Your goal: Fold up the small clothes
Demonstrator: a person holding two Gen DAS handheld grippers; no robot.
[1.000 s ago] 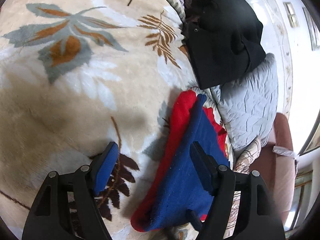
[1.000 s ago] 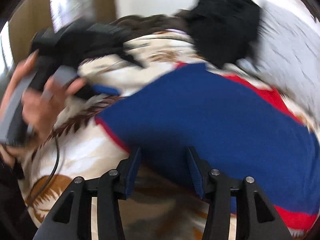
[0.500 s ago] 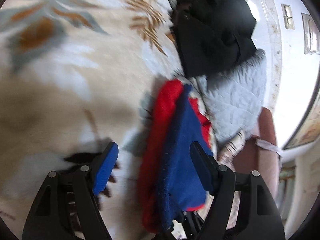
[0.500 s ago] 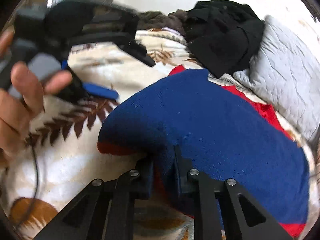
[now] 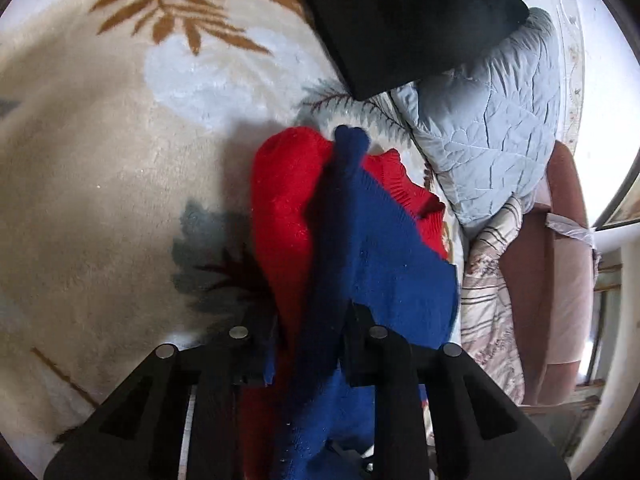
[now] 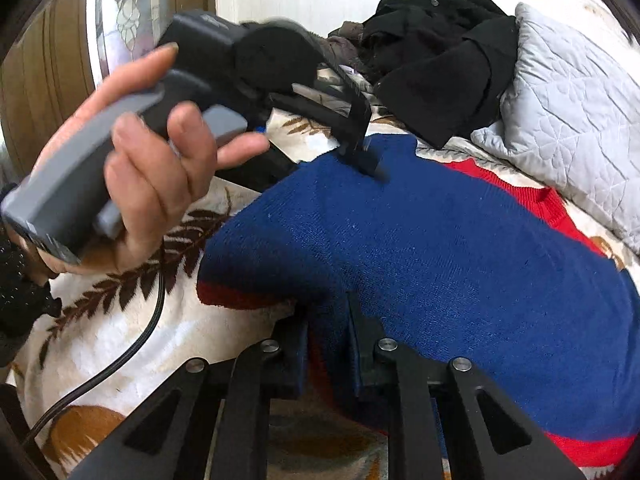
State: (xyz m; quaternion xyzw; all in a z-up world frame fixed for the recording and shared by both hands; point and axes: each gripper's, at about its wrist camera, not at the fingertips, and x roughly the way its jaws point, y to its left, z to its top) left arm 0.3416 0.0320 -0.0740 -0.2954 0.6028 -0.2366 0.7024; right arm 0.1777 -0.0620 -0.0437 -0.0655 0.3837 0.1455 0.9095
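A small blue and red knitted sweater [image 5: 384, 264] lies on a cream leaf-patterned blanket [image 5: 120, 184]. My left gripper [image 5: 308, 344] is shut on a bunched fold of the sweater at its near edge, red cloth on the left and blue on the right. In the right wrist view the sweater [image 6: 440, 248] spreads across the middle. My right gripper [image 6: 328, 344] is shut on its near blue edge. The left gripper [image 6: 360, 156], held in a hand, pinches the sweater's far edge there.
A black garment [image 5: 400, 16] is heaped at the back, also in the right wrist view [image 6: 436, 60]. A grey quilted pillow [image 5: 492, 128] lies to the right. A striped cloth [image 5: 488, 272] and a brown seat [image 5: 560, 264] are beyond the bed edge. A black cable [image 6: 120, 356] crosses the blanket.
Both grippers closed on the sweater: the right one first, on the near blue edge, then the left one on the opposite edge. The left gripper moved forward over the cloth.
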